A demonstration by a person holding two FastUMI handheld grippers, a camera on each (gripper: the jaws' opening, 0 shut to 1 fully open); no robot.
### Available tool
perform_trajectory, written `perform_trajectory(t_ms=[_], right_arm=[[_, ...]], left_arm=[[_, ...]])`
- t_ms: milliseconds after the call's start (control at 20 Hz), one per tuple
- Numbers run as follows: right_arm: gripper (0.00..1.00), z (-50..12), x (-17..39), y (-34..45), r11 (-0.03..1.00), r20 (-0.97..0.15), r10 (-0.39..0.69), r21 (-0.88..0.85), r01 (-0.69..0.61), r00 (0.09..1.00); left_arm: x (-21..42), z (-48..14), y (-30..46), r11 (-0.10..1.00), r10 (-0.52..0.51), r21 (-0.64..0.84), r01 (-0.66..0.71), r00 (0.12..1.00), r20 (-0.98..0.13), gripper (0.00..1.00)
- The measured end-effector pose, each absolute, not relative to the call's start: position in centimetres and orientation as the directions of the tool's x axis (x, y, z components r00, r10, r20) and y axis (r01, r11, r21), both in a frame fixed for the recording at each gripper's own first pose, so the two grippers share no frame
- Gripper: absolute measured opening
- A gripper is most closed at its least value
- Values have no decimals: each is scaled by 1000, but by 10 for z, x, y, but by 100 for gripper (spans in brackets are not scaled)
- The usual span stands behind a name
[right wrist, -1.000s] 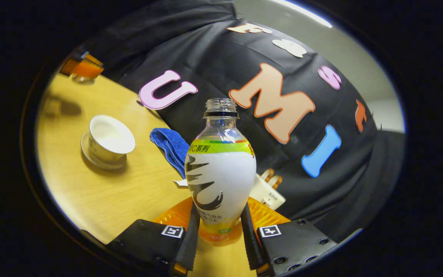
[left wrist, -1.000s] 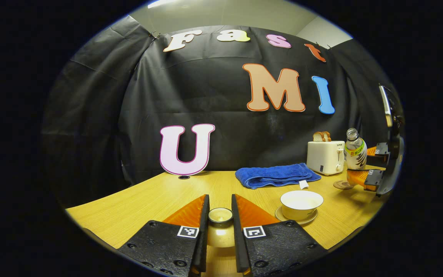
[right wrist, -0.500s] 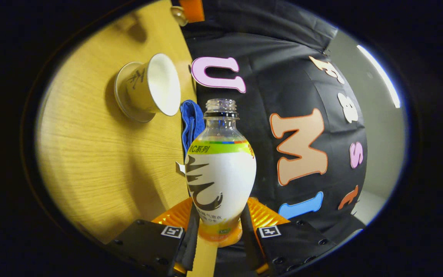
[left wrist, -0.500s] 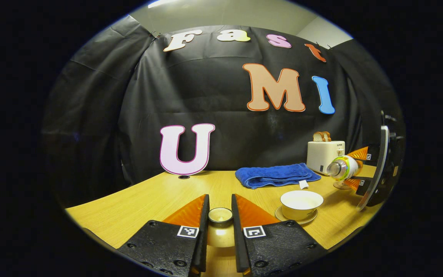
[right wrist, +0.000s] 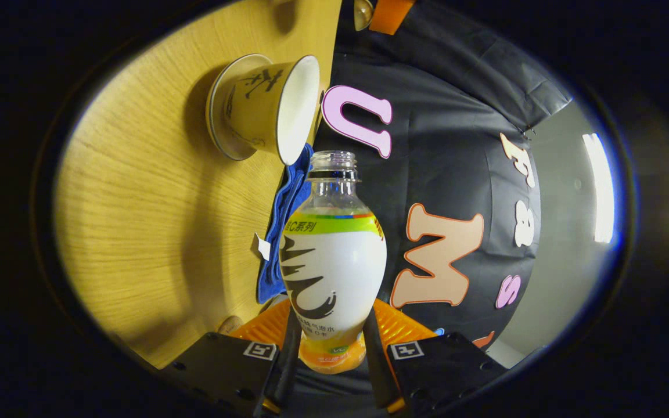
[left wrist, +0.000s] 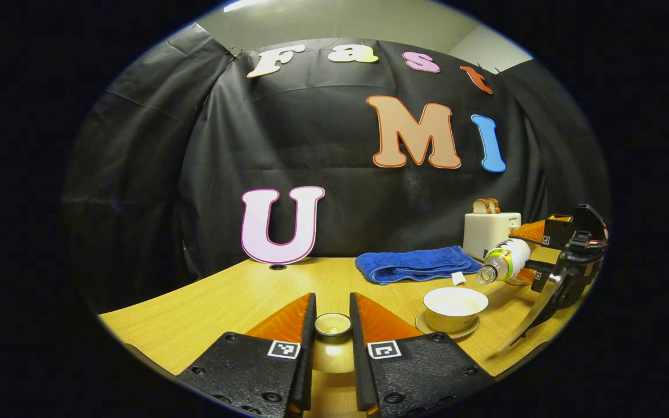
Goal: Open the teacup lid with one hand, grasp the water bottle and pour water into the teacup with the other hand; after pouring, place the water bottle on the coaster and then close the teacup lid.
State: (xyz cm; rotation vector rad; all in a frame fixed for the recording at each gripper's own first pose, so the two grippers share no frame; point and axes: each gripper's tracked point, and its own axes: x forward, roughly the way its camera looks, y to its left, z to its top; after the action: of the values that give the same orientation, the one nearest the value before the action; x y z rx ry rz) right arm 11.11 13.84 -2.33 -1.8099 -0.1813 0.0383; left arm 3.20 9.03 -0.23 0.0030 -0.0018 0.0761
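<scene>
My left gripper (left wrist: 332, 301) is shut on the knob of the pale teacup lid (left wrist: 333, 326), held low over the table's front. To its right the open white teacup (left wrist: 455, 303) stands on its saucer (left wrist: 448, 332). My right gripper (right wrist: 331, 318) is shut on the base of the uncapped water bottle (right wrist: 334, 261). In the left gripper view the bottle (left wrist: 506, 259) lies tipped past level, its mouth down and left, just above and right of the cup's rim. I see no stream of water. In the right gripper view the teacup (right wrist: 253, 107) lies up and left of the bottle's mouth.
A folded blue towel (left wrist: 418, 264) lies behind the teacup, with a small white tag (left wrist: 458, 278) at its near edge. A white toaster (left wrist: 485, 232) holding bread (left wrist: 485, 205) stands at the back right. The wooden table (left wrist: 224, 302) runs to the black cloth wall.
The right gripper has rolled the bottle from upright to tipped past level and brought its mouth closer to the teacup. The left gripper and the lid have stayed still.
</scene>
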Motion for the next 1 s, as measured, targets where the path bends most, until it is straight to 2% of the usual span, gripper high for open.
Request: perform_trajectory(t_ms=[300, 850, 1000], right_arm=[[56, -26, 108, 145, -377, 99, 191, -911, 166, 977], [57, -27, 106, 146, -484, 182, 280, -821, 302, 943], [57, -26, 110, 143, -479, 182, 278, -825, 301, 943]], left_arm=[[32, -2, 90, 997, 75, 2, -75, 997, 1, 27], [32, -3, 90, 997, 72, 0, -72, 997, -1, 27], [32, -2, 90, 997, 71, -1, -71, 997, -1, 27]])
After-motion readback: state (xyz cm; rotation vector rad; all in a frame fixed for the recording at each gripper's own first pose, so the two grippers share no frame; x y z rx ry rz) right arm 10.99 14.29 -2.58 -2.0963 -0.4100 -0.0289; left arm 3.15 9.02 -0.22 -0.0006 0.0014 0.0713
